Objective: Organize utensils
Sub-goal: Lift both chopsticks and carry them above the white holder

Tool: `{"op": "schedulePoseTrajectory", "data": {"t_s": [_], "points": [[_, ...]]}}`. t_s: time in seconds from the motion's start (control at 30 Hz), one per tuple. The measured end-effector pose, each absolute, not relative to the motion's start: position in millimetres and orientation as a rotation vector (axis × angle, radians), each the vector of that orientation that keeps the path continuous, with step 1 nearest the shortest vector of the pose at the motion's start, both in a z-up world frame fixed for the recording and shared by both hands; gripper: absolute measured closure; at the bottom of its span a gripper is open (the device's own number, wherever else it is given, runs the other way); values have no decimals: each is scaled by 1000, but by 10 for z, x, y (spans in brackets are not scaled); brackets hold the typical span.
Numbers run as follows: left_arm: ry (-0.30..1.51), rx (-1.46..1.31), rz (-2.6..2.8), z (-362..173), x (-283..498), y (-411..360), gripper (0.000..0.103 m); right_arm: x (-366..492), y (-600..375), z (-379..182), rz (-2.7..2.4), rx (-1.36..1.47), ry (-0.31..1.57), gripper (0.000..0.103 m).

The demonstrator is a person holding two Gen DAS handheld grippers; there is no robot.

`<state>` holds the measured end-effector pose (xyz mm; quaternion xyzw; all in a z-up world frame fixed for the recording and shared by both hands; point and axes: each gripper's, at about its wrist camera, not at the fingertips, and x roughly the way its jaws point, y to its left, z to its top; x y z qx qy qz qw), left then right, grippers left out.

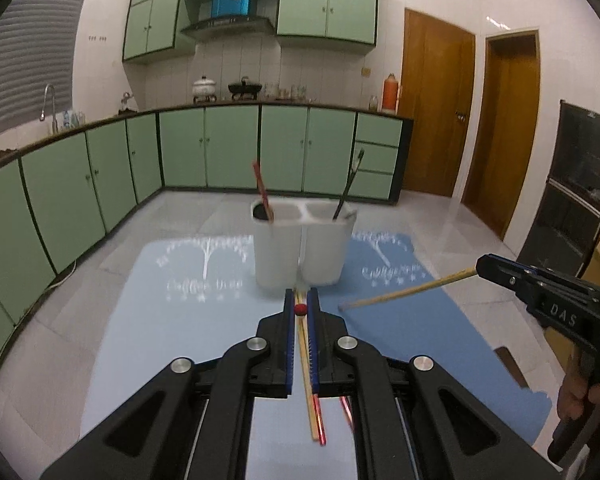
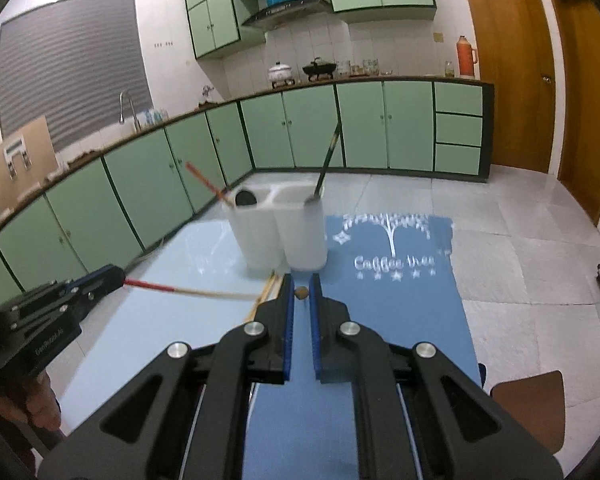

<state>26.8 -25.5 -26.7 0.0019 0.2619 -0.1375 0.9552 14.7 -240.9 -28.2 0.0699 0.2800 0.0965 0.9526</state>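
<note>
With one red-handled utensil and one dark one already standing in the white two-cup holder (image 1: 300, 240) at mid-frame on the blue mats (image 1: 172, 320), sorting is partly done. Loose sticks (image 2: 266, 292) lie below the holder, unsorted. My left gripper (image 1: 301, 312) is clamped on a red-tipped chopstick (image 1: 306, 364); my right gripper (image 2: 301, 294) pinches a plain wooden one (image 1: 408, 290).

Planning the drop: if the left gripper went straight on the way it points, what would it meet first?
Probably the white two-cup holder, just ahead of the left gripper; the red-tipped chopstick it grips would arrive first. Depth is unclear.
</note>
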Motion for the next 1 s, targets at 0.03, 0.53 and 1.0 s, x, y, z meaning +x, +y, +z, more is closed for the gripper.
{"op": "schedulePoseTrajectory", "data": {"t_s": [0.03, 0.53, 1.0], "points": [[523, 2, -285, -224, 288, -255, 97, 184, -2430, -223, 199, 152, 566, 97], [464, -5, -333, 214, 540, -300, 97, 583, -2411, 478, 300, 102, 532, 97], [286, 27, -340, 943, 926, -405, 97, 1195, -2432, 1337, 328, 101, 365, 97]]}}
